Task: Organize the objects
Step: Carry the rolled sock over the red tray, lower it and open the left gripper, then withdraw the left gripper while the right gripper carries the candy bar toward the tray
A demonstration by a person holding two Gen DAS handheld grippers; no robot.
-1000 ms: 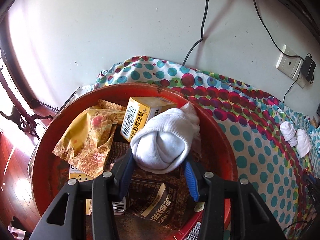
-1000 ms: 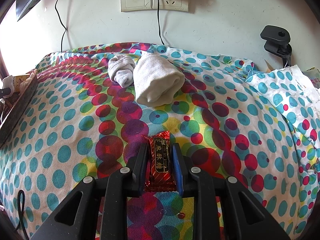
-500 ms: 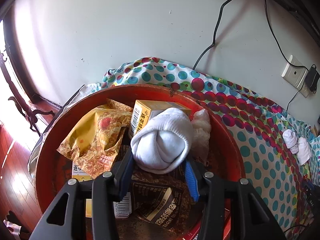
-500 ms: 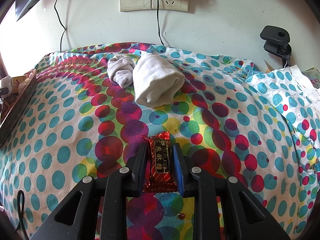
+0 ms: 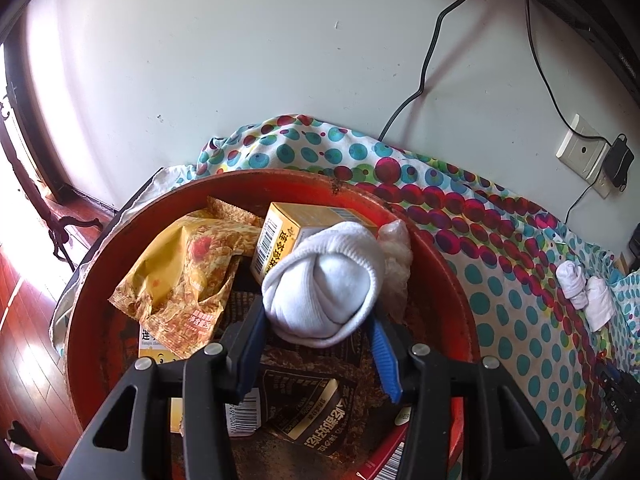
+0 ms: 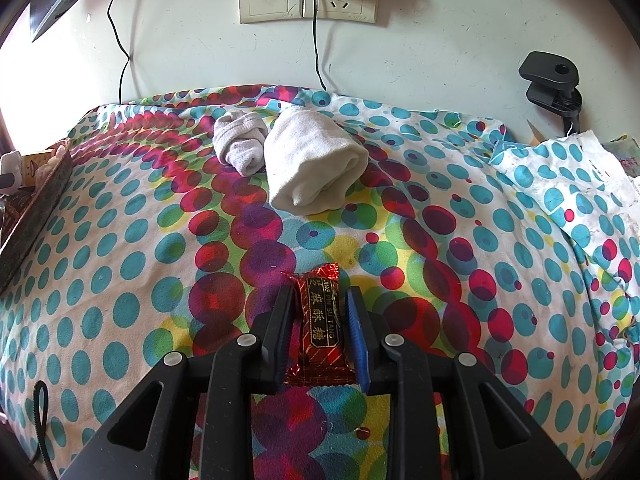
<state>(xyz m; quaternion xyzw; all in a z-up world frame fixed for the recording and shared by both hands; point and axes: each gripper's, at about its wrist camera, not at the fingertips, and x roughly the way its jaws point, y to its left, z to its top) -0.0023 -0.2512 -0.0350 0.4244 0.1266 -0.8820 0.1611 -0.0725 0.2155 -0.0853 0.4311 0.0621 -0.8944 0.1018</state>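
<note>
- The left gripper (image 5: pixel 318 338) holds a rolled white sock (image 5: pixel 322 282) over the red tray (image 5: pixel 448 276); its jaws have just been widening, so the sock may drop onto the yellow box (image 5: pixel 280 236)
- The right gripper (image 6: pixel 318 334), jaws narrow, pinches a red candy (image 6: pixel 322 320) on the spotted tabletop (image 6: pixel 120 280); the slick wrapper could slip

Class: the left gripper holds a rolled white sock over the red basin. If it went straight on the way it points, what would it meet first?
Probably the yellow box lying in the red basin, just beyond the white sock in the left gripper; depth is hard to judge.
</note>
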